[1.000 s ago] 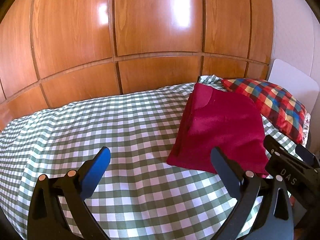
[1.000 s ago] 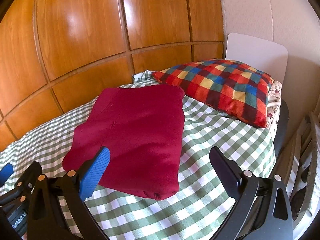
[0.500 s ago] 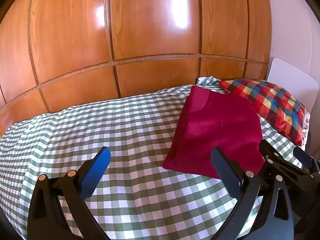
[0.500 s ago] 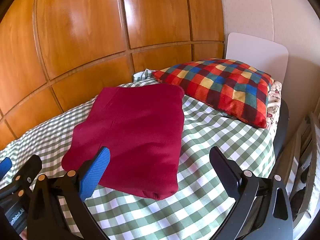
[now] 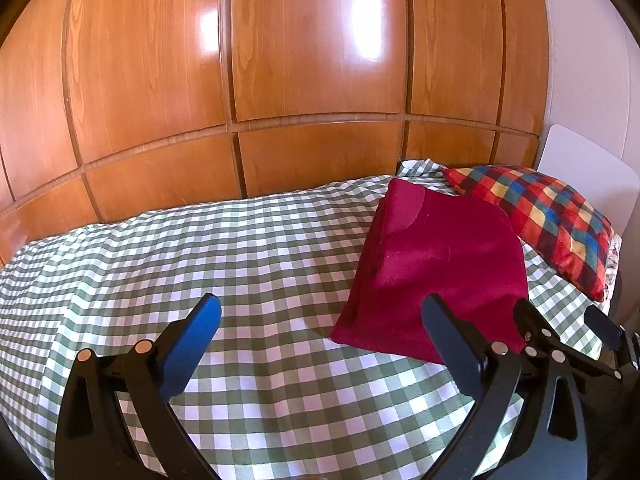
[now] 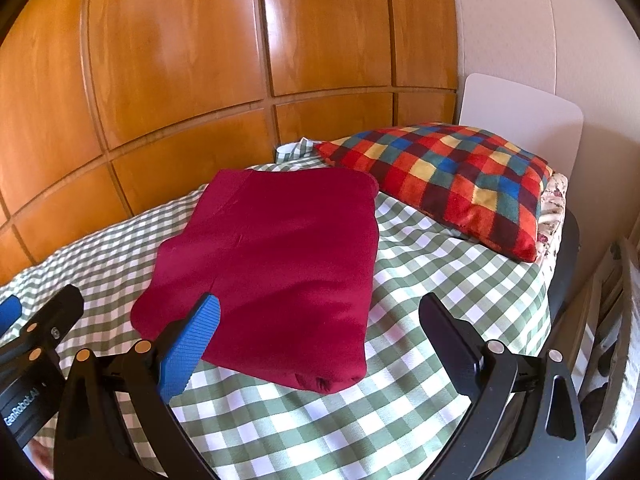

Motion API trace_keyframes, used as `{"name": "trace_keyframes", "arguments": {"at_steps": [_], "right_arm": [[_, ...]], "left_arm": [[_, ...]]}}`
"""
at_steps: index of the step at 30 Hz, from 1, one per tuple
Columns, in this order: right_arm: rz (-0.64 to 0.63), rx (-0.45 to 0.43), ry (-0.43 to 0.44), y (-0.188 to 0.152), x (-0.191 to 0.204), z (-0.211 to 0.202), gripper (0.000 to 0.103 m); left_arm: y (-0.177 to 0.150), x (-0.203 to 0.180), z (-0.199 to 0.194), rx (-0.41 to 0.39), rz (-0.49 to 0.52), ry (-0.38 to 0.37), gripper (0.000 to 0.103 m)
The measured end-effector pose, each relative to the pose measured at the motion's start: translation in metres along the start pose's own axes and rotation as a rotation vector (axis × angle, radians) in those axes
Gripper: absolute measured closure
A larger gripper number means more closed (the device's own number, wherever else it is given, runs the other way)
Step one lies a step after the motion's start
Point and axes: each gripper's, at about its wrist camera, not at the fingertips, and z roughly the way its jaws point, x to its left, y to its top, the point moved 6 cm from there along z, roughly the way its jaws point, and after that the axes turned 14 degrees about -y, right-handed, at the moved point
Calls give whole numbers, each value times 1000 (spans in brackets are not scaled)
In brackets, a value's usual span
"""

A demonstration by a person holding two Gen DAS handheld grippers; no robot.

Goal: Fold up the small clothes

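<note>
Here both grippers, left gripper (image 5: 320,320) and right gripper (image 6: 320,316), hover spread above the folded garment (image 6: 276,264).

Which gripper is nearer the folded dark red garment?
Right. The right gripper hangs over the near edge of the garment, jaws open; the left gripper is off to its left over bare checked bedspread.

Each gripper (image 5: 320,320) (image 6: 318,318) has black arms, silver rivets, 1 ribbed blue pad; white "GenRobot.AI" lettering at 8 o'clock.
</note>
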Motion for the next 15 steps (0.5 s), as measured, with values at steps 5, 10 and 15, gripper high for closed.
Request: {"name": "trace_keyframes", "arguments": {"at_steps": [5, 10, 15], "right_arm": [[-5, -3, -6, 0, -1, 1, 4], [-16, 2, -7, -2, 0, 4, 4], [-17, 0, -13, -3, -1, 6, 4]], "left_arm": [[-1, 2, 0, 2, -5, -2, 3], [-3, 2, 1, 9, -16, -10, 3], [-4, 1, 2, 10, -13, -17, 3]]}}
